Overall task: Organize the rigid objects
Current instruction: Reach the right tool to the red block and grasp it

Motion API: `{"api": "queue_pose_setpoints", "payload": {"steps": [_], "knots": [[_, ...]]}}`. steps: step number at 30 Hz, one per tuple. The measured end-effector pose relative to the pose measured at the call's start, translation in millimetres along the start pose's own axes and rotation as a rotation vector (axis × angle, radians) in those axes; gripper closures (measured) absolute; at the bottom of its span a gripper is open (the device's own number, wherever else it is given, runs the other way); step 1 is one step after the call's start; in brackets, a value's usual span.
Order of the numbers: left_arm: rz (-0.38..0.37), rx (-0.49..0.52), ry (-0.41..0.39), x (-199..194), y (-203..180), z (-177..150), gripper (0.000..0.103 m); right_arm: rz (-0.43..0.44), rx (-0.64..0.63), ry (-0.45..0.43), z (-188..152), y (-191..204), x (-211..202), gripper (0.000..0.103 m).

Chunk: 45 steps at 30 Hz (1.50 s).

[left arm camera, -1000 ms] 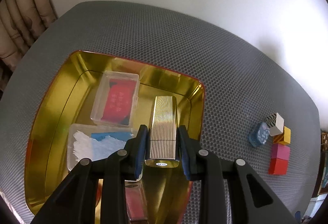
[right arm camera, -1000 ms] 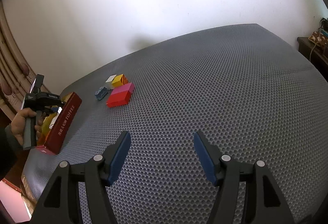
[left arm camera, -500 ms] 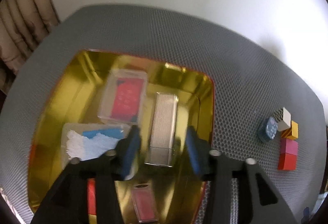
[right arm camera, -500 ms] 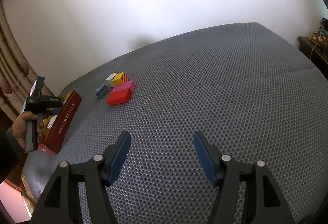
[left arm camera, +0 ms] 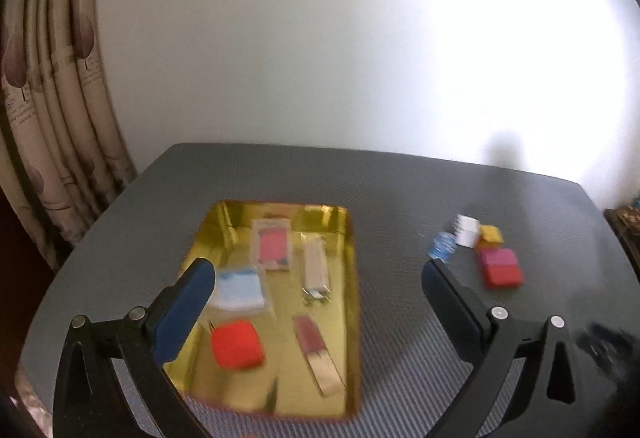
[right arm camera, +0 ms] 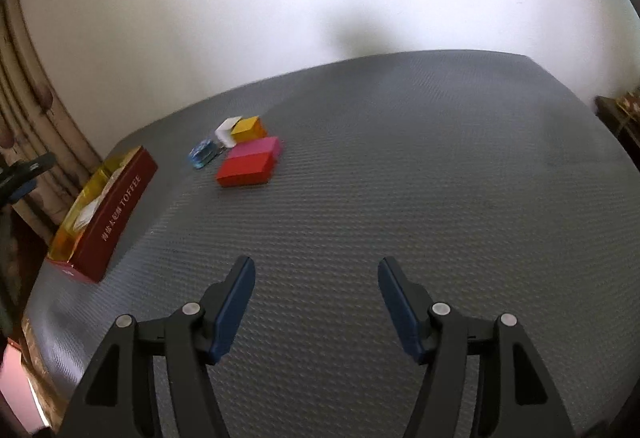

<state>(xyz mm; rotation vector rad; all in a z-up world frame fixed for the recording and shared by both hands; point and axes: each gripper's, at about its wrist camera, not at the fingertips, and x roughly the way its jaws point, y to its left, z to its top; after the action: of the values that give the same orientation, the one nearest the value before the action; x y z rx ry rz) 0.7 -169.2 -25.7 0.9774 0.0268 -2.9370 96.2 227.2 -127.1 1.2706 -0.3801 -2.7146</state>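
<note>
Two grippers are seen spread and empty: the left gripper (left arm camera: 318,278) (its jaws just opened) above the tin (left arm camera: 352,318) at lower centre, the ribbed case (left arm camera: 316,270) left inside; the right gripper (right arm camera: 316,274) over the mat (right arm camera: 400,177).

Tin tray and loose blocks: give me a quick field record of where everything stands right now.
tray: gold inside, on grey mat
in tray: ribbed silver box, red pouch, clear cases
outside tray: red and pink box, yellow block, white block, blue piece
left gripper: open, empty, jaws just opening
right gripper: open, empty
</note>
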Motion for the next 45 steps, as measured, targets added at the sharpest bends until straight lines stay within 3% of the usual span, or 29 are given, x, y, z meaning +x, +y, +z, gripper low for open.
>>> {"api": "queue_pose_setpoints", "payload": {"steps": [8, 12, 15, 18, 20, 25, 27, 31, 36, 41, 45], "knots": [[-0.127, -0.072, 0.024, -30, -23, -58, 0.001, -0.054, -0.087, 0.038, 53, 74, 66, 0.037], [-0.155, -0.03, 0.034, -30, -27, -74, 0.001, -0.141, -0.135, 0.039, 66, 96, 90, 0.037], [-0.185, -0.064, 0.041, -26, -22, -79, 0.001, -0.165, -0.158, 0.069, 70, 102, 106, 0.037], [-0.223, -0.103, 0.047, -26, -15, -79, 0.001, -0.243, -0.152, 0.073, 72, 99, 117, 0.032], [-0.233, -0.109, 0.04, -31, -12, -78, 0.001, -0.258, -0.123, 0.106, 72, 93, 126, 0.032], [-0.253, -0.127, 0.023, -35, -12, -74, 0.001, -0.249, -0.128, 0.075, 67, 90, 124, 0.03], [-0.246, -0.129, 0.038, -32, -11, -74, 0.001, -0.247, -0.124, 0.077, 67, 87, 120, 0.041], [-0.229, -0.14, 0.034, -32, -9, -73, 0.001, -0.246, -0.166, 0.08, 65, 84, 108, 0.041], [-0.192, -0.137, 0.004, -41, -9, -69, 0.001, -0.281, -0.251, 0.006, 74, 97, 70, 0.041], [-0.039, -0.098, -0.024, -47, -6, -66, 0.001, -0.3, -0.314, -0.104, 94, 134, 31, 0.041], [0.001, -0.128, -0.029, -47, 6, -65, 0.001, -0.261, -0.338, -0.167, 117, 176, 8, 0.041]]}}
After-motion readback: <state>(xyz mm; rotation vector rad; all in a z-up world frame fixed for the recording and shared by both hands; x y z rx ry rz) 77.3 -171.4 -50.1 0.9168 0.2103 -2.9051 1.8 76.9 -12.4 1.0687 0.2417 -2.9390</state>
